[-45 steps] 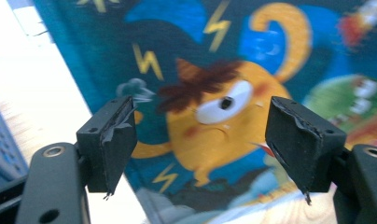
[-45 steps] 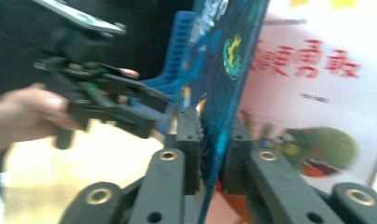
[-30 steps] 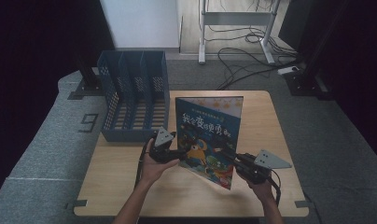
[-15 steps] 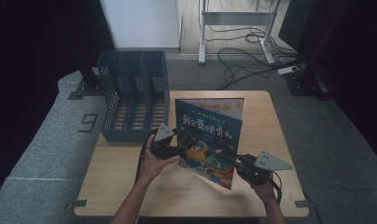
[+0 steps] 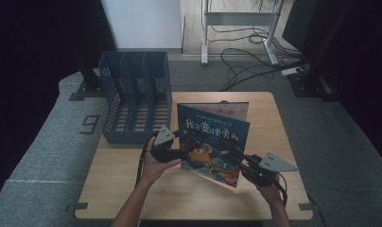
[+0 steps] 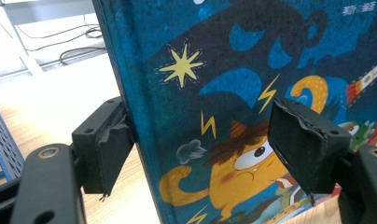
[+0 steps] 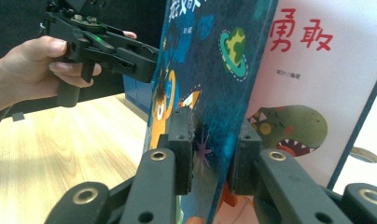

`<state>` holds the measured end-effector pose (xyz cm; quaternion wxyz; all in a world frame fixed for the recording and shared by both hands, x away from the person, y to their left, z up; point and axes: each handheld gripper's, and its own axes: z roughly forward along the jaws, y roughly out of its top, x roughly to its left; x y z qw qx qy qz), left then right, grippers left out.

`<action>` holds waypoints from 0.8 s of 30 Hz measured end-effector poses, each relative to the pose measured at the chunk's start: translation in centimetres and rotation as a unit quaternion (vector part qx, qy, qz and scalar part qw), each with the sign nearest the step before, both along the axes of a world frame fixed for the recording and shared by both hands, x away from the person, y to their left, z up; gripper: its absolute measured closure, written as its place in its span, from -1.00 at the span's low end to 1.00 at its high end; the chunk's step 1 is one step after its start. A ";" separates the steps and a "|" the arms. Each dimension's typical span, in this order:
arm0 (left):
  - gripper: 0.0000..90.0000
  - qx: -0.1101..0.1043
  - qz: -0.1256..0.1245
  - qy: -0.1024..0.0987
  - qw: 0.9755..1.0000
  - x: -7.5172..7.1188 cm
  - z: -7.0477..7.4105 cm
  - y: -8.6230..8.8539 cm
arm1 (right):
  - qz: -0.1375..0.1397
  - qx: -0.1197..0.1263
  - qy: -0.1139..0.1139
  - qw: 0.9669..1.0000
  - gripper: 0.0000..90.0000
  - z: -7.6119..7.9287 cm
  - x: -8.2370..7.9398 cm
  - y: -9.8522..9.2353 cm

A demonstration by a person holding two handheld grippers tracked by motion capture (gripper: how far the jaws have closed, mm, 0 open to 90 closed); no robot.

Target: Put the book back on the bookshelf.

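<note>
Two grippers: both at one picture book, raised above the table.
Table [image 5: 132, 189]: pale wood, bearing a blue file rack [image 5: 134, 101] at its far left.
Book [image 5: 212, 142]: blue cover, opened partway, standing upright at the table's middle, just right of the rack.
Left gripper [image 5: 179, 153]: jaws wide apart, straddling the cover's left edge; one pad [image 6: 113, 144] sits at that edge, the other stands off the cover.
Right gripper [image 5: 243, 163]: jaws have just been easing open, the cover's lower corner between them, pads [image 7: 182, 140] close against it.
</note>
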<state>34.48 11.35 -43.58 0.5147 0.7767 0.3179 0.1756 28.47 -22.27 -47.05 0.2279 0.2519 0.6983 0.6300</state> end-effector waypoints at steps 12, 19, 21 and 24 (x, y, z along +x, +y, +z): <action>-0.48 -0.009 -0.024 -0.020 0.999 -1.3 -0.2 0.5 | -0.033 0.009 0.020 0.999 0.47 -0.9 0.8 -0.4; -0.48 -0.004 -0.023 -0.021 1.000 -0.6 0.2 0.2 | -0.033 0.008 0.021 0.999 0.45 -1.2 1.0 -0.4; -0.48 -0.005 -0.021 -0.019 1.000 -0.5 0.3 0.2 | -0.034 0.008 0.024 0.999 0.45 -1.3 1.0 -0.5; -0.48 -0.005 -0.023 -0.020 1.000 -0.7 0.3 0.2 | -0.036 0.008 0.027 0.999 0.41 -1.4 1.2 -0.5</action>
